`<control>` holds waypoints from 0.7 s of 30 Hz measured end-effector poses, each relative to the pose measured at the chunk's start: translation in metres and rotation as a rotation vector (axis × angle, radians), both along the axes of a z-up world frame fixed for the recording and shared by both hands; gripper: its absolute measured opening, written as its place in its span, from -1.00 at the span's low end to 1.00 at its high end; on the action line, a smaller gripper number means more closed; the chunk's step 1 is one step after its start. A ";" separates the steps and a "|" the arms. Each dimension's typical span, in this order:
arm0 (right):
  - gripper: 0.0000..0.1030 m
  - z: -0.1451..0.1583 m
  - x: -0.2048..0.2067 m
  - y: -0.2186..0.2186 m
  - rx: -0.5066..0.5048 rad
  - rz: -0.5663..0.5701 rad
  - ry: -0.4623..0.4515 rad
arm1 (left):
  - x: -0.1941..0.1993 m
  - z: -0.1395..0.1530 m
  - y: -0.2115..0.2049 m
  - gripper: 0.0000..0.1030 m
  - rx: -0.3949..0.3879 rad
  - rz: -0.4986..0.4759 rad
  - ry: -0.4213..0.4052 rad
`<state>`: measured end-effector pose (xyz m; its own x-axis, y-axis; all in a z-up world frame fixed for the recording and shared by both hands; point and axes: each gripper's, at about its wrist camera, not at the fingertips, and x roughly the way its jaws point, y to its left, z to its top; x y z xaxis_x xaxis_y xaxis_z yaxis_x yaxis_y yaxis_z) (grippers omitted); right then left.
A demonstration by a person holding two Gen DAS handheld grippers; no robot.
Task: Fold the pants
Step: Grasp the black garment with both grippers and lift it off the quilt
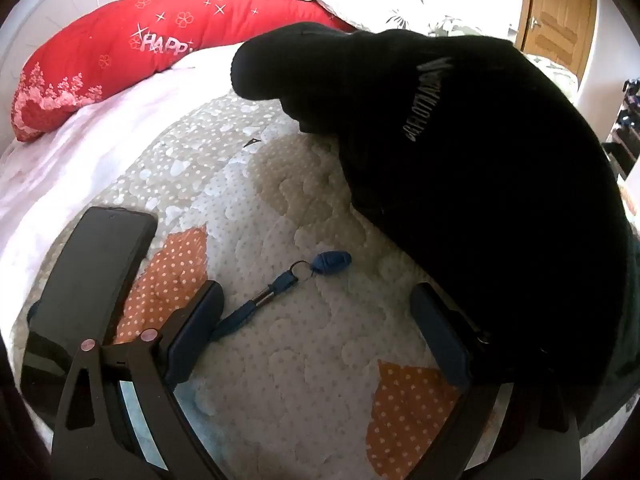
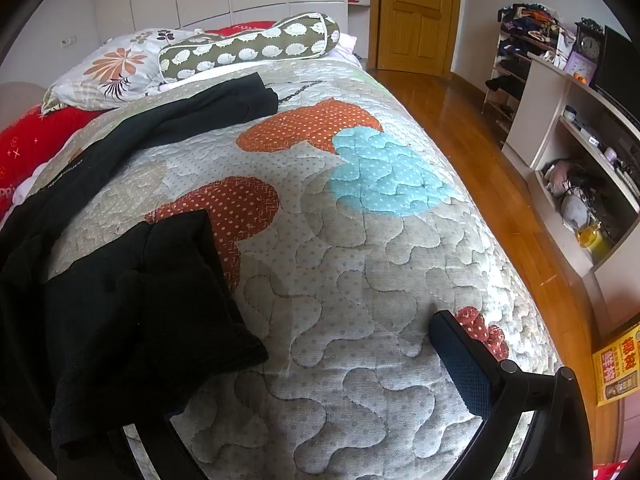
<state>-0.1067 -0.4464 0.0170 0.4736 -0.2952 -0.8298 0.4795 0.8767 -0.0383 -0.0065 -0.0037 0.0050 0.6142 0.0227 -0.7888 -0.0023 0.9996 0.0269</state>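
Note:
Black pants lie on the quilted bedspread, filling the right side of the left wrist view, with grey lettering on one leg. My left gripper is open just above the bed; its right finger touches the pants' edge. In the right wrist view the pants lie bunched at the left, one leg running back toward the pillows. My right gripper is open. Its right finger shows over the bedspread; its left finger is hidden under the black cloth.
A black phone and a blue keychain lie on the bed by the left gripper. A red pillow lies behind. Pillows are at the bed's head. The bed edge, wood floor and shelves are right.

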 end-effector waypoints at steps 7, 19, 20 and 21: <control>1.00 -0.001 0.000 0.001 -0.005 -0.001 0.000 | -0.036 0.030 0.013 0.84 -0.117 0.012 -0.045; 0.99 0.005 -0.006 0.005 -0.005 -0.020 0.006 | -0.063 0.061 0.014 0.84 -0.173 -0.040 -0.089; 0.97 0.009 -0.013 0.007 0.003 -0.022 -0.007 | -0.064 0.059 0.016 0.84 -0.174 -0.045 -0.092; 0.97 0.015 -0.023 0.009 0.009 -0.022 -0.033 | -0.065 0.057 0.017 0.84 -0.179 -0.046 -0.094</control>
<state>-0.1293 -0.4371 0.0321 0.4938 -0.2986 -0.8167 0.4997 0.8661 -0.0146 -0.0720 0.0135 0.0623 0.6827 -0.1423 -0.7167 0.0492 0.9876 -0.1492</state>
